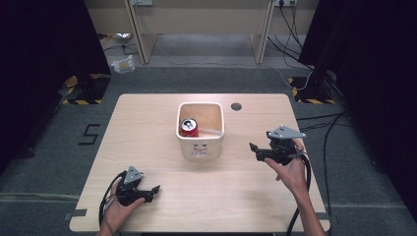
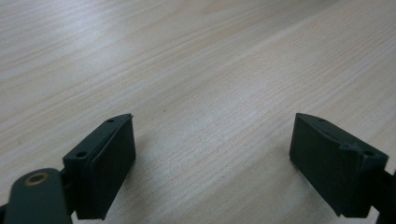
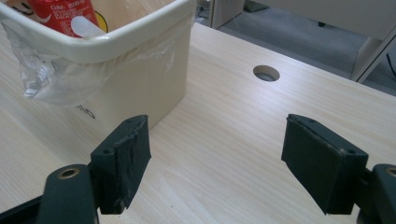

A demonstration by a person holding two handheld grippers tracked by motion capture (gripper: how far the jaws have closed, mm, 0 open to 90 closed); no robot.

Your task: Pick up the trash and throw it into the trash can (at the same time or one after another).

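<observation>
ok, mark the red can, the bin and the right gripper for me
red can (image 1: 188, 127): high view, on its silver top and red side, inside the bin.
bin (image 3: 140, 84): right gripper view, on its cream outer wall.
right gripper (image 1: 255, 150): high view, midway between its open black fingertips.

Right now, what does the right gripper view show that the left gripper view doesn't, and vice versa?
Right gripper view: cream bin with a clear plastic liner draped over its rim, red soda can inside, round cable hole in the table, floor beyond the table edge. Left gripper view: nothing extra, just bare wood between its jaws. Both: light wood tabletop and an open, empty gripper, left gripper, right gripper.
</observation>
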